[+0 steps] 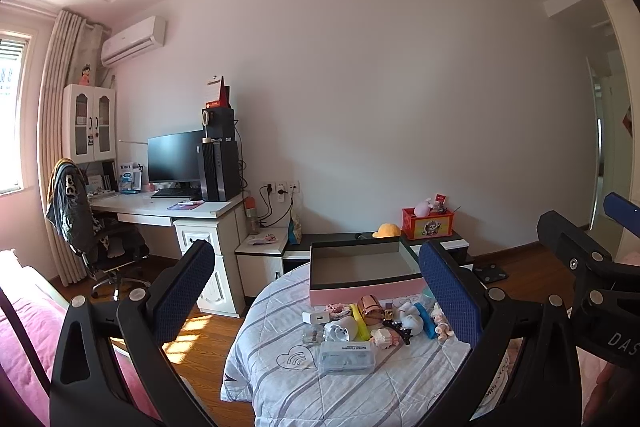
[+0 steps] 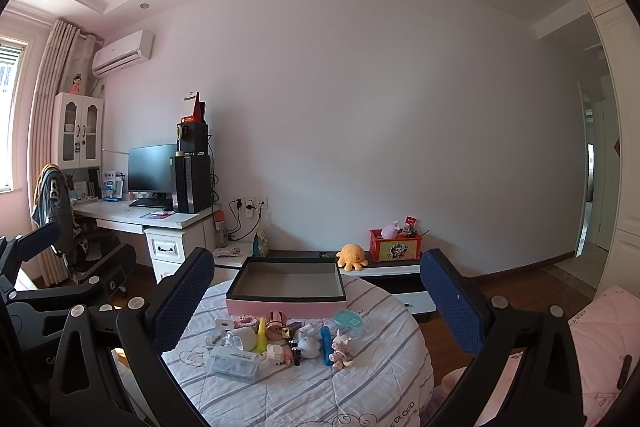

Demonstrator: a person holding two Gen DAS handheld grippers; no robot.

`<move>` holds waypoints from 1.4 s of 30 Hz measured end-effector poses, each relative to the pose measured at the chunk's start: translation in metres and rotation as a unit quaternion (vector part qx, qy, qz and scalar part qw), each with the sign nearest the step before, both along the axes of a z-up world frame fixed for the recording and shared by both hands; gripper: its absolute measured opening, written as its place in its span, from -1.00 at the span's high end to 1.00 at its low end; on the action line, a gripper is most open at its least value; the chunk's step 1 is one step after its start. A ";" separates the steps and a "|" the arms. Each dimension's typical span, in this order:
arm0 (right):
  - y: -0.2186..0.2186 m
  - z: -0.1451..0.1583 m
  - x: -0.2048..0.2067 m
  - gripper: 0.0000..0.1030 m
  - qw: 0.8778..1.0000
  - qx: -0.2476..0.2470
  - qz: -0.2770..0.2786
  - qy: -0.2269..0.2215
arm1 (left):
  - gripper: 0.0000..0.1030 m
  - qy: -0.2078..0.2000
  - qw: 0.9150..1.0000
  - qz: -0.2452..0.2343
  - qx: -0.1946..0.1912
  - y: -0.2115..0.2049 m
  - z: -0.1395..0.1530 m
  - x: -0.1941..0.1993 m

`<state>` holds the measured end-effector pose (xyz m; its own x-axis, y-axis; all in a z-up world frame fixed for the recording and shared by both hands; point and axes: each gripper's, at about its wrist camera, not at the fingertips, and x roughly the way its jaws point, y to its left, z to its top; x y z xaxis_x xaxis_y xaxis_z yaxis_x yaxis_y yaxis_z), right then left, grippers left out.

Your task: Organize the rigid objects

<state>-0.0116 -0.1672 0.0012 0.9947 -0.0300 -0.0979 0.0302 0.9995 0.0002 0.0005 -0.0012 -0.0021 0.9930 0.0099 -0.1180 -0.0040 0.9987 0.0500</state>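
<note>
A pile of small objects (image 1: pixel 372 323) lies on a round table with a striped cloth (image 1: pixel 280 387). It includes a clear dental-floss box (image 1: pixel 347 357), a white charger (image 1: pixel 315 317), a rose-gold cup (image 1: pixel 370 309) and a blue stick (image 1: pixel 424 321). Behind the pile stands an empty pink tray with a dark rim (image 1: pixel 366 271). The pile (image 2: pixel 280 343) and tray (image 2: pixel 288 285) also show in the right wrist view. My left gripper (image 1: pixel 320 291) is open and empty above the table. My right gripper (image 2: pixel 318 301) is open and empty too, and it shows at the right edge of the left wrist view (image 1: pixel 592 267).
A white desk (image 1: pixel 168 207) with monitor and computer tower stands at the left wall, with an office chair (image 1: pixel 100 247) before it. A low cabinet (image 2: pixel 384 267) behind the table holds a yellow octopus plush (image 2: pixel 351 257) and a red box (image 2: pixel 395 245). Pink bedding (image 1: pixel 24 339) lies at the left.
</note>
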 end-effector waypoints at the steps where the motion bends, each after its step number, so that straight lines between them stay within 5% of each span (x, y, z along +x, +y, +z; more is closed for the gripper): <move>1: 0.000 -0.001 0.000 -1.00 1.000 -0.001 0.000 0.000 | -1.00 0.000 1.000 0.000 0.000 0.000 0.000 0.000; 42: 0.004 -0.001 -0.003 -1.00 1.000 -0.003 0.003 0.002 | -1.00 -0.001 1.000 0.001 -0.002 0.005 0.002 -0.005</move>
